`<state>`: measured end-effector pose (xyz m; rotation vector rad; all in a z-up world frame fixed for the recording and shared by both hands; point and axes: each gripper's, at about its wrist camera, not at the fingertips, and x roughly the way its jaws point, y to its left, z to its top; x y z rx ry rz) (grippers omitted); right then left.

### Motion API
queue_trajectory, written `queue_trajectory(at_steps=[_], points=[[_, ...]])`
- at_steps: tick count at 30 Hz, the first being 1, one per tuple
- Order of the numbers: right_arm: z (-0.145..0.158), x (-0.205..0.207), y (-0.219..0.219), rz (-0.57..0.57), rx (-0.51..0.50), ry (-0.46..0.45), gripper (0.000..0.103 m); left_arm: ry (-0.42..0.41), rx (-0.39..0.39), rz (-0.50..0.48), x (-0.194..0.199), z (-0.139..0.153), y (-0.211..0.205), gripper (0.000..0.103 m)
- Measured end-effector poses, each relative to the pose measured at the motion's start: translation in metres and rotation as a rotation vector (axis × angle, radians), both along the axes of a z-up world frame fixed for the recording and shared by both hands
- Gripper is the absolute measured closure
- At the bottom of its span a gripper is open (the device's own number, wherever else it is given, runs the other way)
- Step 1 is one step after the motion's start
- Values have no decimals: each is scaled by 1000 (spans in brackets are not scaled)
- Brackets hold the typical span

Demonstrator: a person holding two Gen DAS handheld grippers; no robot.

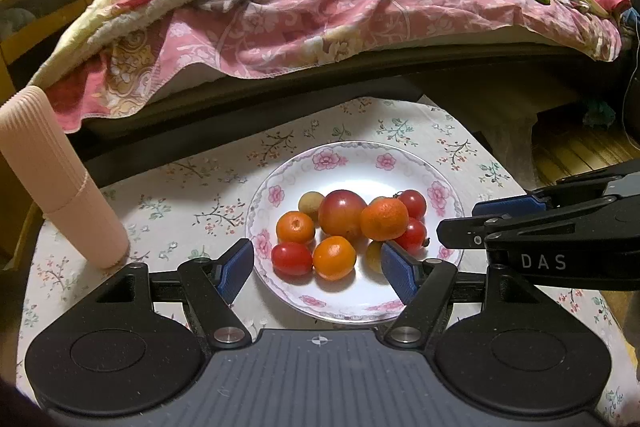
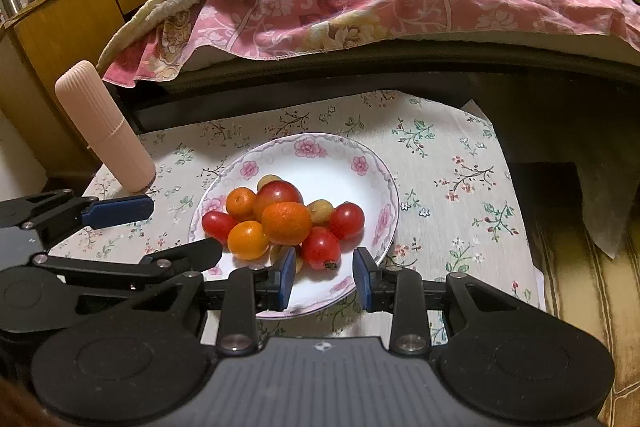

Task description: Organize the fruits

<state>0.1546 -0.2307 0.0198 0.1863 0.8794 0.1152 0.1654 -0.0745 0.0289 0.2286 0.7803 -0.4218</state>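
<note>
A white plate with a pink-flower rim (image 1: pixel 360 151) holds a heap of fruit: a big red fruit (image 1: pixel 342 213), three small oranges (image 1: pixel 384 219), red tomatoes (image 1: pixel 292 259) and small yellow-green fruits (image 1: pixel 310 205). My left gripper (image 1: pixel 318 271) is open over the plate's near edge, and nothing is between its blue pads (image 1: pixel 236 269). The right gripper (image 1: pixel 468 223) comes in from the right beside the plate. In the right wrist view, the right gripper (image 2: pixel 325 279) is open and empty at the plate (image 2: pixel 320 143)'s near rim, with a red tomato (image 2: pixel 320 247) just ahead. The left gripper (image 2: pixel 176 231) shows at the left.
The plate sits on a small table under a floral cloth (image 1: pixel 192 203). A tall pink ribbed cylinder (image 1: pixel 60 183) stands at its back left corner. A bed with a pink quilt (image 1: pixel 320 19) runs close behind. A wooden cabinet (image 2: pixel 60 27) is on the left.
</note>
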Motion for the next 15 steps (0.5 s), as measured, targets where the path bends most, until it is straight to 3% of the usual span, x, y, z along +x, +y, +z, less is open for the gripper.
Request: queue_trajectory(at_steps=[15], points=[[4,-15,6,0,-14,-9,69,-8,8,49,-12,6,4,21]])
